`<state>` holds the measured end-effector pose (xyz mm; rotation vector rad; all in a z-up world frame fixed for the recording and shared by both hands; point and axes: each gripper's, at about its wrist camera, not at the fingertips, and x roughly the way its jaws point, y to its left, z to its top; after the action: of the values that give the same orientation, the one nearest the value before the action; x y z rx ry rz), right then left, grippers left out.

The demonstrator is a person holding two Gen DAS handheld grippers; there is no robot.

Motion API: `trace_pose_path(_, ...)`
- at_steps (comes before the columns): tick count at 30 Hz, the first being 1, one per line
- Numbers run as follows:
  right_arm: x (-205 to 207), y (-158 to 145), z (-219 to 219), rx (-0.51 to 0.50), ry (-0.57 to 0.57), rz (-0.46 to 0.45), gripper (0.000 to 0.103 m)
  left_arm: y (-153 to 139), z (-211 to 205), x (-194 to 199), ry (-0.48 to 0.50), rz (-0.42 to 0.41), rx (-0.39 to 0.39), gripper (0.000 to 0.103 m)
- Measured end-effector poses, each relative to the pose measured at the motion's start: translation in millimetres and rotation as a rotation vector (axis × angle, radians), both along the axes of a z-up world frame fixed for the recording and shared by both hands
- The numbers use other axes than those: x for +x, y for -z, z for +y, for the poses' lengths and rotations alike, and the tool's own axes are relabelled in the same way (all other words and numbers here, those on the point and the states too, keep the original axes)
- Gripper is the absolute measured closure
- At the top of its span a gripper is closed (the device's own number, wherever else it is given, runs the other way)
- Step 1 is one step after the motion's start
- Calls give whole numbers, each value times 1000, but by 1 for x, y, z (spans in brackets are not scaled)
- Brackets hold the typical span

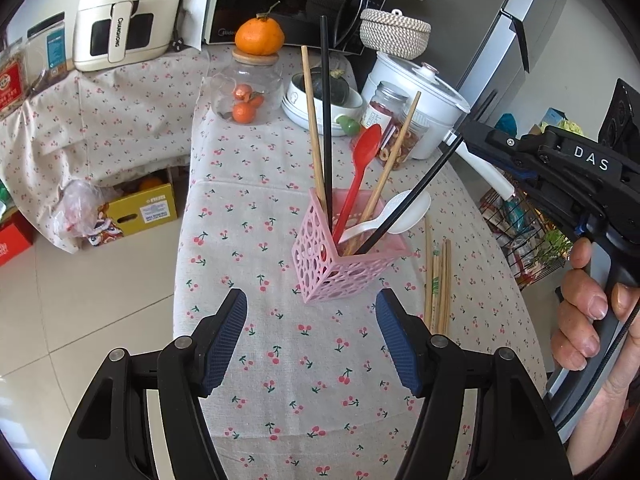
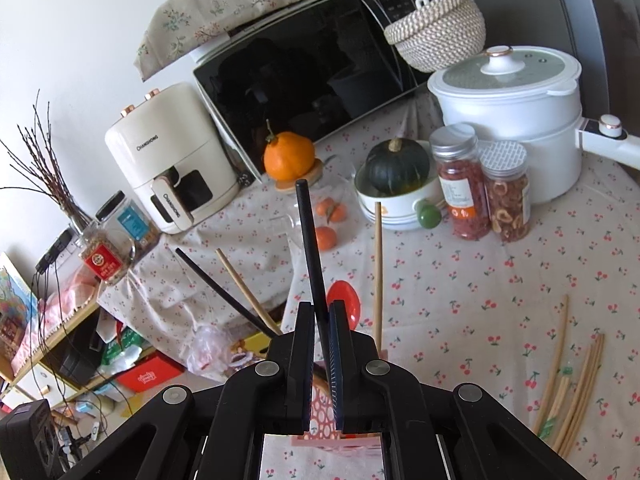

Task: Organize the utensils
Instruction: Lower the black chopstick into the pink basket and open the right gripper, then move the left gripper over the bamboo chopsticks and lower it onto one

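Observation:
A pink perforated holder [image 1: 340, 264] stands on the cherry-print table. It holds a red spoon [image 1: 362, 168], a white spoon [image 1: 400, 210], two wooden chopsticks and an upright black chopstick [image 1: 326, 120]. My right gripper [image 2: 320, 320] is shut on a second black chopstick [image 2: 310, 240], whose lower end rests inside the holder [image 2: 320, 420]; this chopstick also shows in the left wrist view [image 1: 416, 196]. My left gripper [image 1: 310, 312] is open and empty, just in front of the holder. Several wooden chopsticks [image 1: 438, 284] lie loose on the table to the holder's right.
Behind the holder stand a glass jar with oranges [image 1: 246, 92], a bowl with a dark squash [image 1: 324, 100], two spice jars [image 2: 480, 188], a white pot [image 2: 516, 120], a microwave [image 2: 312, 80] and an air fryer [image 1: 124, 16]. The table's left edge drops to the floor.

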<state>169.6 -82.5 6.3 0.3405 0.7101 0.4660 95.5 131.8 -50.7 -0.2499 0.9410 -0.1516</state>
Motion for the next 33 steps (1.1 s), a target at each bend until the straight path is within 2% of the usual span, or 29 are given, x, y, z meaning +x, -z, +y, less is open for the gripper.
trace_pose_path(5, 2, 3, -12, 28, 13, 35, 86, 2, -5, 2, -26, 10, 30, 33)
trace_pose_path(6, 2, 2, -16, 36, 18, 35, 82, 2, -6, 2, -32, 9, 32, 33)
trace_pose_path(8, -1, -1, -25, 49, 31, 34, 61, 2, -9, 1, -40, 9, 25, 30)
trace_pose_path(13, -10, -11, -52, 55, 55, 15, 41, 4, -19, -1, -48, 14, 3, 22)
trace_pose_path(17, -18, -12, -78, 37, 78, 5, 26, 9, -38, -4, -14, 13, 38, 20)
trace_pose_path(22, -21, -3, -111, -17, 116, 33, 21, 19, -66, -6, 52, 42, 54, 19)
trace_pose_path(33, -30, 30, -171, -213, 171, 131, 16, 37, -124, 0, 128, 77, 137, 19)
